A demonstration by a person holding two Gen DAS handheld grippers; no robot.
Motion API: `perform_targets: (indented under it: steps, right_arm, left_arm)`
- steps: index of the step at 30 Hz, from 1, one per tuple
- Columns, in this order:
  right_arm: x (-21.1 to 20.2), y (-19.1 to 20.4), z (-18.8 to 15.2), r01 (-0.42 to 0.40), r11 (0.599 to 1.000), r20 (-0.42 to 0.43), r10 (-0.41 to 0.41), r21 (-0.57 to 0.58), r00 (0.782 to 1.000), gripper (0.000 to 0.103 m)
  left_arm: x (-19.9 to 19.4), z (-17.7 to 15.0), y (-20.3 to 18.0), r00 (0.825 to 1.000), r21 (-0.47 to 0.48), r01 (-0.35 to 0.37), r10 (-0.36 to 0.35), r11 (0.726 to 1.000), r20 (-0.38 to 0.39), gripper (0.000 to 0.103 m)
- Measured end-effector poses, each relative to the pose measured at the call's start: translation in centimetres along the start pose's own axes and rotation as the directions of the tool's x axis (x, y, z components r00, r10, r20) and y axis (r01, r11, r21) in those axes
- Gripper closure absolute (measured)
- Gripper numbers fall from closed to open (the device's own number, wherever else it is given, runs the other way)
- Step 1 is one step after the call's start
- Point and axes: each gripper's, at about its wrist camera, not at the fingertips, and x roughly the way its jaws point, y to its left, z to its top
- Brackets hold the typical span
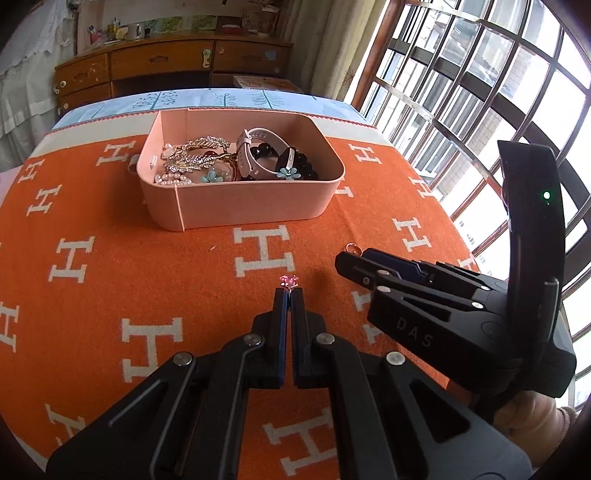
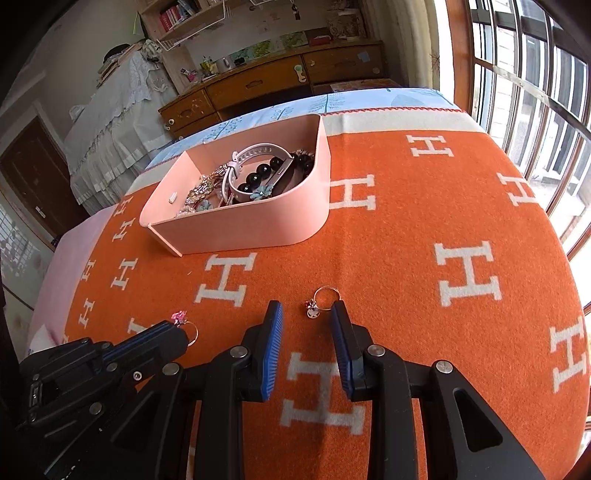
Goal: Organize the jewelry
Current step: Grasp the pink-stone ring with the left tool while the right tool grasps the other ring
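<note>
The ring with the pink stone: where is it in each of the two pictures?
Left wrist view: ring with the pink stone sits low centre, pinched at the left gripper tips.
Right wrist view: same ring at lower left, by that gripper's blue pads.
Shared landmark: the pink box of jewelry beyond it.

This is a lived-in home bedroom. A wooden dresser point(image 2: 266, 81) with drawers and mugs stands beyond the far edge of an orange blanket point(image 2: 406, 229), beside lace-covered furniture point(image 2: 110, 110), bookshelves point(image 2: 177, 14) and a barred window point(image 1: 480, 92).
</note>
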Motion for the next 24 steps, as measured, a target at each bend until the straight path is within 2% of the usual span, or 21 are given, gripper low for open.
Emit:
perform_targets:
  steps: [6, 11, 14, 24]
  right_arm:
    - [1.0, 1.3, 0.7, 0.066, 0.994, 0.020, -0.064, -0.084, 0.998, 0.076]
    - [1.5, 2.6, 0.3, 0.135, 0.974, 0.040, -0.130, -0.180, 0.991, 0.076]
    - [1.7, 2.8, 0.3, 0.146, 0.968, 0.047, -0.140, -0.203, 0.989, 0.077]
    - [1.0, 1.8, -0.2, 0.142, 0.969, 0.054, -0.133, -0.202, 0.990, 0.095]
  left_arm:
    - [-0.3, -0.1, 0.6, 1.000, -0.018, 0.030, -0.030, 0.999, 0.003, 0.103]
    - [-0.5, -0.2, 1.0, 0.999, -0.028, 0.044, -0.044, 0.999, 0.006, 0.103]
    - [-0.6, -0.3, 1.2, 0.999, -0.031, 0.049, -0.048, 0.998, 0.010, 0.103]
    - [-1.7, -0.4, 0.9, 0.999, -0.026, 0.030, -0.029, 0.999, 0.037, 0.103]
